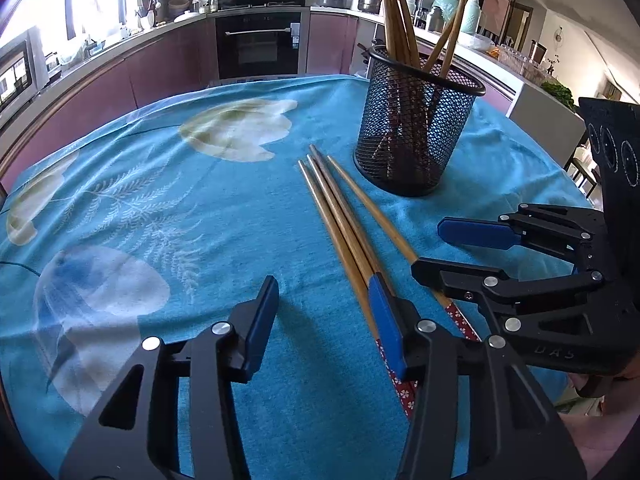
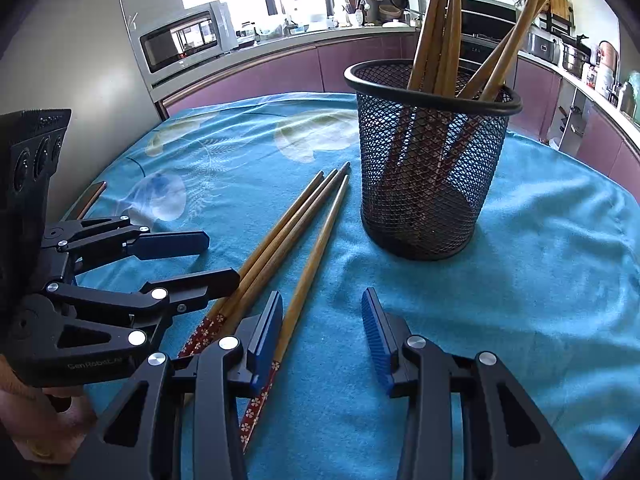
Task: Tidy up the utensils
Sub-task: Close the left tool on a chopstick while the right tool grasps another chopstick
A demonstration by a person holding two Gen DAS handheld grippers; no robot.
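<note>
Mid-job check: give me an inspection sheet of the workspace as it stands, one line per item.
Surface: table under a blue floral cloth, lying flat.
Job's things: four loose chopsticks lie side by side on the cloth beside the black mesh holder, which stands upright with several chopsticks already in it.
Clutter: nothing seen on the cloth.
Grippers: left gripper open, its right finger by the chopstick handles; right gripper open, its left finger by the handles; nothing held.
Cables: nothing seen.
Surroundings: kitchen counter with built-in oven, microwave, pots and appliances behind.
</note>
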